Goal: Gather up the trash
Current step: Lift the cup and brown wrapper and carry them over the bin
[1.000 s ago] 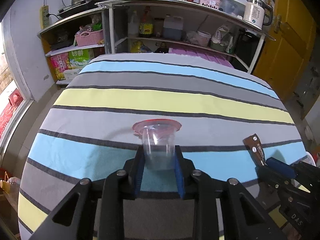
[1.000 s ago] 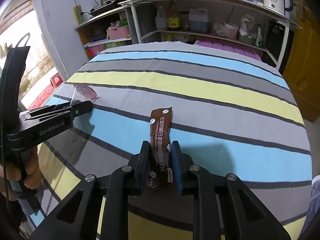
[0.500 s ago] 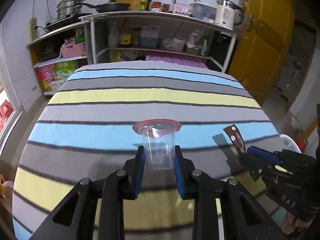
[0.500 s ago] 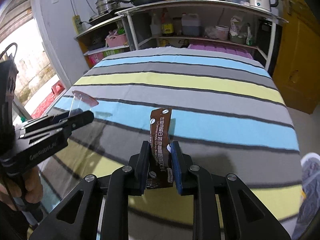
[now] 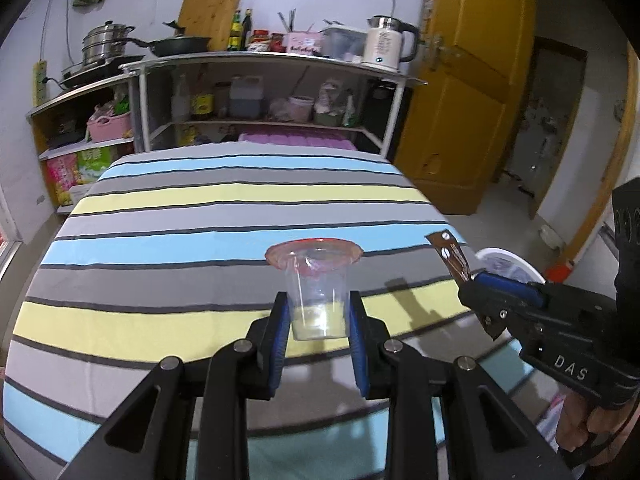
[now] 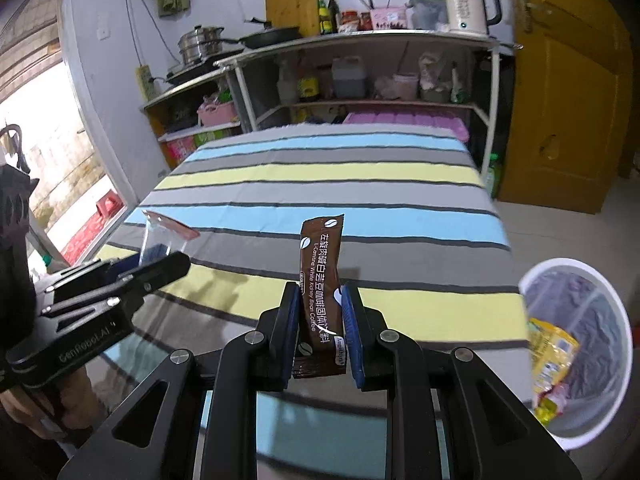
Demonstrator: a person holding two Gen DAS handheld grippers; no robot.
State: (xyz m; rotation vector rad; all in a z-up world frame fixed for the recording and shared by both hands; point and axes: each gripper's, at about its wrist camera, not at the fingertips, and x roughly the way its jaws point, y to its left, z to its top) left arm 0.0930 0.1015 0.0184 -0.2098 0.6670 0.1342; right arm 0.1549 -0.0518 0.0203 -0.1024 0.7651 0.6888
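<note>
My left gripper (image 5: pixel 318 316) is shut on a clear plastic cup (image 5: pixel 316 292) with a red rim and holds it upright above the striped table (image 5: pixel 200 216). My right gripper (image 6: pixel 320 312) is shut on a brown coffee sachet (image 6: pixel 322 280) that stands upright between the blue pads. In the left wrist view the right gripper (image 5: pixel 476 280) shows at the right with the sachet (image 5: pixel 450 254). In the right wrist view the left gripper (image 6: pixel 160 260) with the cup (image 6: pixel 160 236) shows at the left. A white trash bin (image 6: pixel 576 356) on the floor to the right holds a yellow wrapper (image 6: pixel 550 364).
The table's right edge lies next to the bin, which also shows in the left wrist view (image 5: pixel 508 264). A metal shelf unit (image 5: pixel 264 92) with bottles, pans and a kettle (image 5: pixel 386 48) stands behind the table. A yellow door (image 5: pixel 464 92) is at the right.
Both grippers have pulled back and swung right with their loads still held. The trash bin has come into view at the right.
</note>
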